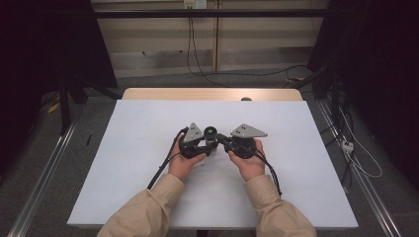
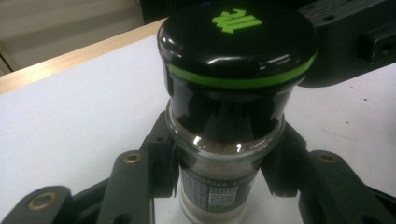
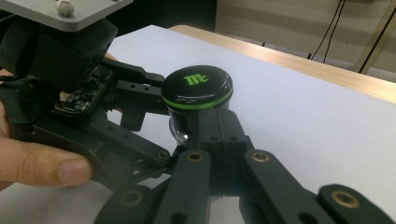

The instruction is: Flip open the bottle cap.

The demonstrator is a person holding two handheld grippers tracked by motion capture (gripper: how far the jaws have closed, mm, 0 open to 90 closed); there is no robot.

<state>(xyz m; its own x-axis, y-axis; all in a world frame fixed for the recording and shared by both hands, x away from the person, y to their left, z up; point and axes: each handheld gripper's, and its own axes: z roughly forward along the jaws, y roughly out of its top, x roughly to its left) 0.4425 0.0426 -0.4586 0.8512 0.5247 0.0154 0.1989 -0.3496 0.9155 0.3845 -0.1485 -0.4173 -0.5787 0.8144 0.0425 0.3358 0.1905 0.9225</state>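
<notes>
A glass spice jar (image 1: 211, 132) with a black lid, a green ring and a green logo stands upright mid-table on the white sheet (image 1: 138, 192). My left gripper (image 1: 209, 144) is shut on the jar's glass body below the lid, one jaw on each side, as the left gripper view shows for the jar (image 2: 233, 70) and the gripper (image 2: 219, 175). My right gripper (image 1: 220, 138) comes in from the right. In the right gripper view its jaws (image 3: 218, 126) stand shut together, tips against the jar (image 3: 197, 86) just under the lid, with nothing between them.
The white sheet covers a wooden table whose far edge (image 1: 212, 94) shows. Both forearms in tan sleeves come in from the bottom. A cable (image 1: 163, 168) trails from the left gripper. Metal rails and loose cables (image 1: 353, 148) lie on the floor beside the table.
</notes>
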